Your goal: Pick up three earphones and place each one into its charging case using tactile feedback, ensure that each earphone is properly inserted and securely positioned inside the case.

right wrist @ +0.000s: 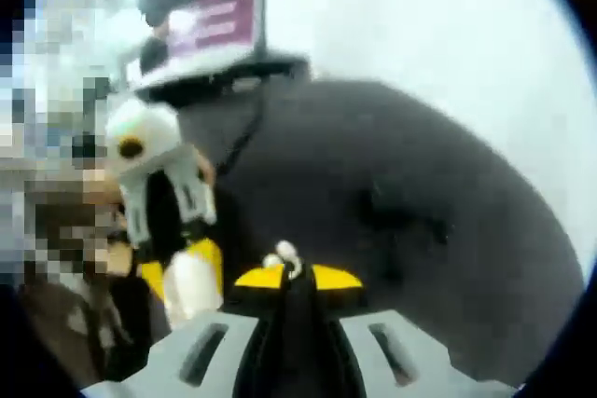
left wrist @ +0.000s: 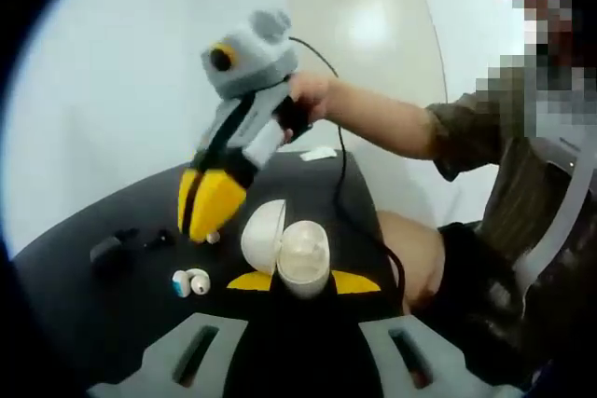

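Observation:
My left gripper is shut on a white charging case, whose lid stands open to the left. The right gripper, held by a hand, hangs just left of the case with its yellow tips pointing down at the black table. In the right gripper view, my right gripper is shut on a small white earphone. That earphone peeks out under the tips in the left gripper view. Another white earphone with a blue part lies on the table. The left gripper holds the case at the lower left.
Two small dark objects lie on the table's left side, and a white item sits at its far edge. A person's arm and body fill the right. A cable trails from the right gripper across the table.

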{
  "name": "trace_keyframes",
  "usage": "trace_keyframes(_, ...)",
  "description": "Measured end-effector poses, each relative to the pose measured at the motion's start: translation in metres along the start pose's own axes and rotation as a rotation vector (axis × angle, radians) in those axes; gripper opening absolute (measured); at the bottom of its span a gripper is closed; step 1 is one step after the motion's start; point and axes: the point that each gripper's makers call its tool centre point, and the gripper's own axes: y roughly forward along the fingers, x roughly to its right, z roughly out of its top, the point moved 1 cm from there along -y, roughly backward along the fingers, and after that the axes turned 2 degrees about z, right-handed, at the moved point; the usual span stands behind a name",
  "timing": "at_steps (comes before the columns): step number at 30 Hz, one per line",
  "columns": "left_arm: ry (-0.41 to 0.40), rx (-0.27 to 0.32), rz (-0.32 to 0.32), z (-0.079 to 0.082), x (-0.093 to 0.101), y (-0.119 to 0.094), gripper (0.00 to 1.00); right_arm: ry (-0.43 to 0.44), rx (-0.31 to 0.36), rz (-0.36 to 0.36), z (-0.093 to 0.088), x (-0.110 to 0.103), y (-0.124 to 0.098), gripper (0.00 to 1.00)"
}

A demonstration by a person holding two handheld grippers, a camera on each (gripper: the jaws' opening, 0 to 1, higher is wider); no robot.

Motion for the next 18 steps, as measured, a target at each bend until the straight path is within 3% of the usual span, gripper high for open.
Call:
trace_keyframes(4, -0.002, 0.000, -0.002, -0.001, 0.000, -0.001, 0.18, 0.058, 0.014, 0.001, 0.001, 0.005, 0.015, 0.09)
trace_keyframes(7, 0.001, 0.001, -0.002, -0.001, 0.000, -0.002, 0.18, 0.095, 0.034, 0.011, 0.004, 0.009, 0.007, 0.09)
trace_keyframes(8, 0.002, 0.001, -0.001, -0.001, 0.000, -0.001, 0.18, 0.110, 0.073, 0.000, 0.010, 0.011, 0.005, 0.09)
trace_keyframes(11, 0.003, 0.001, -0.002, -0.002, 0.000, -0.001, 0.18, 0.196, 0.092, 0.044, 0.011, 0.004, 0.002, 0.09)
trace_keyframes(16, 0.006, 0.001, -0.002, -0.001, -0.001, 0.002, 0.18, 0.106, -0.012, 0.016, -0.006, -0.001, 0.014, 0.09)
trace_keyframes(18, 0.006, 0.001, -0.001, 0.000, 0.000, 0.002, 0.18, 0.087, -0.011, 0.002, -0.006, -0.002, 0.018, 0.08)
